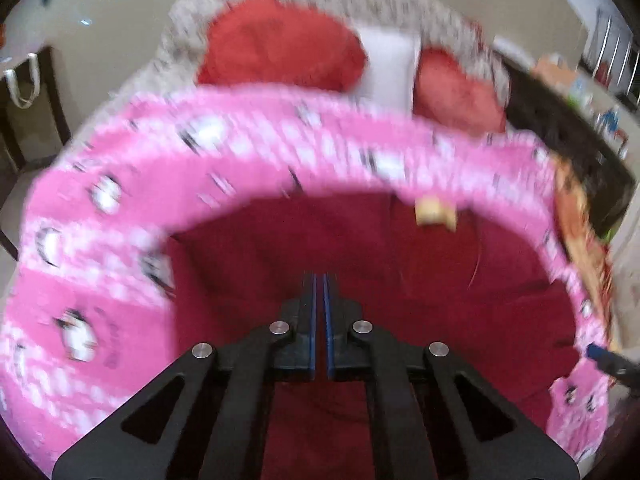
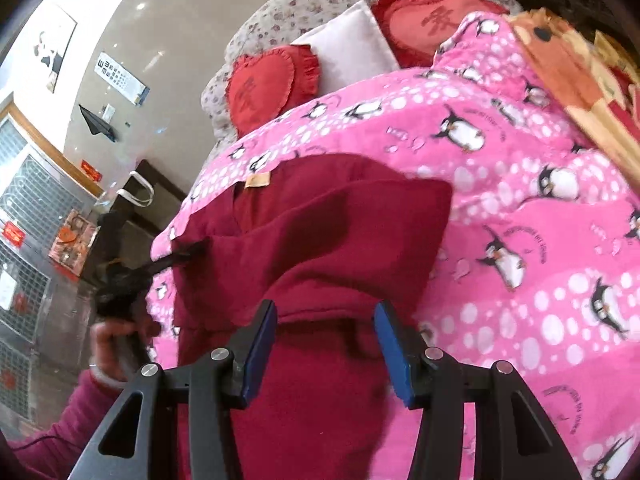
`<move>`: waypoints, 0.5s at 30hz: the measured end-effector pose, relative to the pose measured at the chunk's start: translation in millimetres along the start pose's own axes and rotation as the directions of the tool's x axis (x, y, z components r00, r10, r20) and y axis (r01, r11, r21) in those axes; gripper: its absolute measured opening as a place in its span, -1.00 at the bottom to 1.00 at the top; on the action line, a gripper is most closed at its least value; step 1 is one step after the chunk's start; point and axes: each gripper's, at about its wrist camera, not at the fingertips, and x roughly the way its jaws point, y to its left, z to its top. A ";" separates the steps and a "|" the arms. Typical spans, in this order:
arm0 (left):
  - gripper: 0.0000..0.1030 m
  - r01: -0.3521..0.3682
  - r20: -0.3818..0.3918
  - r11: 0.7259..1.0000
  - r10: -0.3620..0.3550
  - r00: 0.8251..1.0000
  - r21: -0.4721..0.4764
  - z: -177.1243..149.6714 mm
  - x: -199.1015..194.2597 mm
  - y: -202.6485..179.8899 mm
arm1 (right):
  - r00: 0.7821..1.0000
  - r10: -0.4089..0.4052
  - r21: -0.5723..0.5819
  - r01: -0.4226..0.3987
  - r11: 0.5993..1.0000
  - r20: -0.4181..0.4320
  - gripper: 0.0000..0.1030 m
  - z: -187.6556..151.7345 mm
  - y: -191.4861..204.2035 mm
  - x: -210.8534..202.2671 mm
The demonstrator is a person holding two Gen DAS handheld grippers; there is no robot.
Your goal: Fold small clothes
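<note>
Right gripper jaws apart, blue pads straddling a dark red garment lying on the pink penguin blanket; cannot tell if pads touch the fabric. Left gripper at the garment's left edge, tips closed on the cloth, left hand low-left. Tan label at the garment's far edge; two red heart cushions and a white pillow at the blanket's far edge.

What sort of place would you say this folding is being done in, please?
Most likely a bedroom at home: a dark red garment lies on a pink penguin-print blanket, with heart-shaped red cushions and a white pillow behind, and an eye chart on the wall.
</note>
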 end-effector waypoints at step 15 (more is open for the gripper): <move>0.05 0.010 -0.057 1.000 -0.011 0.998 -0.018 -15.4 21.6 0.0 | 0.999 -0.033 -0.021 0.033 0.999 -0.024 0.08 1.8 10.1 10.8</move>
